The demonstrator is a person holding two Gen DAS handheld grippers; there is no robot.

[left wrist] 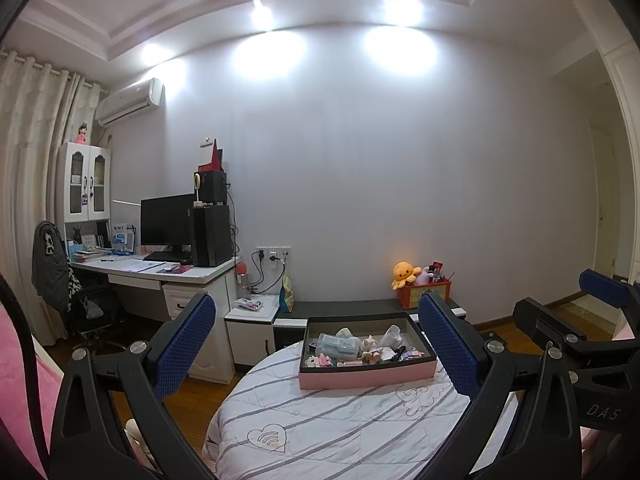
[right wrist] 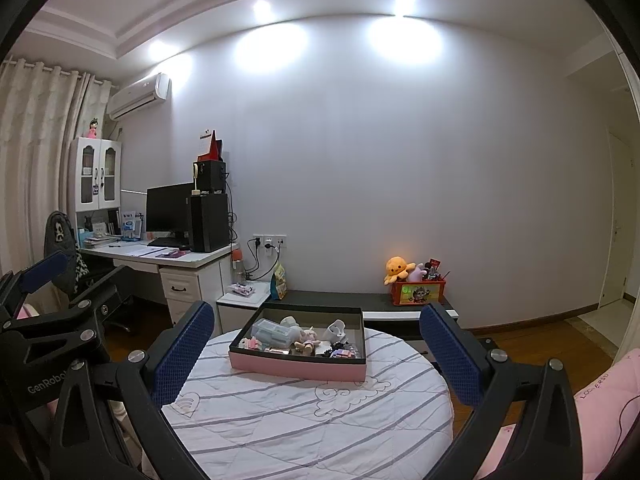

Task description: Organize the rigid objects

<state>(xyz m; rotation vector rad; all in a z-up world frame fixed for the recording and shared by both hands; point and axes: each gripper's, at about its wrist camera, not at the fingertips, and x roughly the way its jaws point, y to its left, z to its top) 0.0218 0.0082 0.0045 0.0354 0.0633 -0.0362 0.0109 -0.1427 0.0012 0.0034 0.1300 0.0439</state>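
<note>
Pink box (left wrist: 366,376): shallow open tray with a dark inner rim, sitting on the far part of a round surface under a striped quilt (left wrist: 320,420); whether that surface is a bed or a table, the pictures do not settle.
Contents (right wrist: 304,338): small rigid pieces heaped loosely in the box, among them a clear plastic case (right wrist: 272,330), a small doll figure (right wrist: 308,340), a white cup-like piece (right wrist: 336,329), and pink and purple bits along the front wall. All lie inside the walls; none is seen on the quilt.
Left tongs (left wrist: 316,350): fingers wide apart, nothing between them, held short of the box and aimed at it.
Right tongs (right wrist: 316,350): likewise wide apart and empty, held back from the box, its near left corner closest.
Stage: the heap fits either a box awaiting sorting or one just filled; the frames do not decide.
Handling note: for any grasp in the box, come down from above onto one piece at a time, fingers straddling its narrow side and clear of the walls. The clear case looks slippery, so a square grip across its flat faces seems wise.
Risk: crowded pieces may snag or tip their neighbours.
</note>
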